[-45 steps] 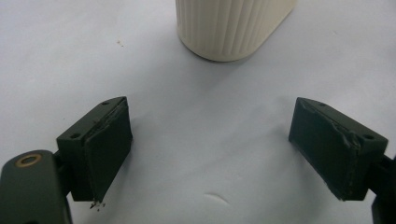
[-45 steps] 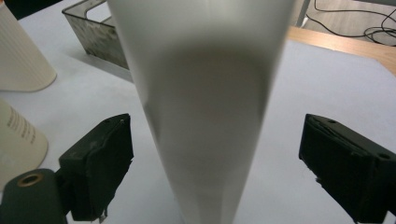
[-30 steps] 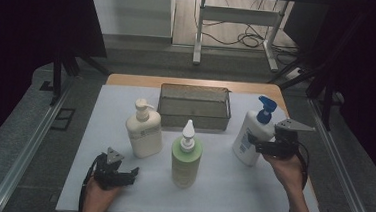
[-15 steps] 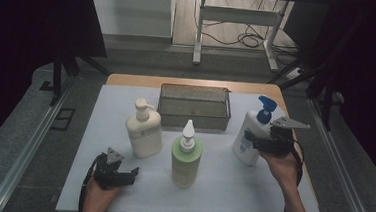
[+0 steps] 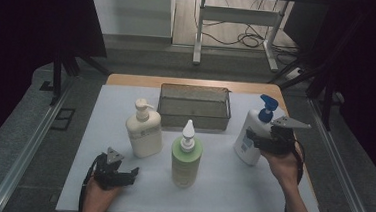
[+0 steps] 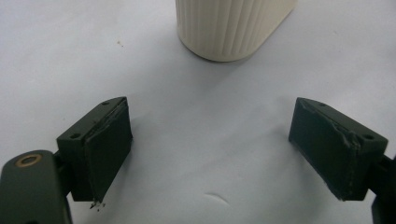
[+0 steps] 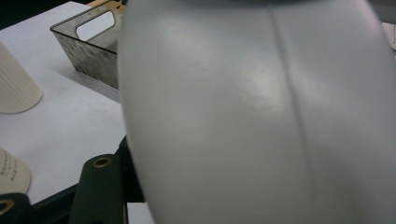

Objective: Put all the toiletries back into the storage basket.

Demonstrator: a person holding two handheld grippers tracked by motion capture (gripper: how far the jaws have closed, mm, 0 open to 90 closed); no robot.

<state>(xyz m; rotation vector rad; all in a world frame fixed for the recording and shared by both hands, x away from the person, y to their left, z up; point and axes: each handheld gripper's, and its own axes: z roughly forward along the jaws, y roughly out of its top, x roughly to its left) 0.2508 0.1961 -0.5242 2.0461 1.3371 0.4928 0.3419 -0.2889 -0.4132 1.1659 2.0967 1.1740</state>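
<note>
The right gripper (image 5: 252,138) has just been closing its jaws around the white pump bottle with the blue dispenser head (image 5: 252,135), which stands near the right edge of the white worktop (image 5: 250,190). In the right gripper view the bottle's pale curved side (image 7: 261,121) sits hard up against the camera, between the jaws, and the grip appears made, though the pads themselves are hidden. Compared with a second ago, the gripper is tucked closer against the bottle, which stands upright where it was. That suggests the bottle is now secured for a lift, probably toward the dark wire-mesh basket (image 5: 195,91) at the worktop's back edge.

The left gripper (image 5: 133,172) rests near the front left corner, jaws wide apart and empty, facing the base of the cream ribbed pump bottle (image 6: 233,28). A green bottle with a white pointed cap (image 5: 186,158) stands mid-worktop. Neither bottle lies directly between the held one and the basket; the basket's near wall is the one obstacle to clear.
</note>
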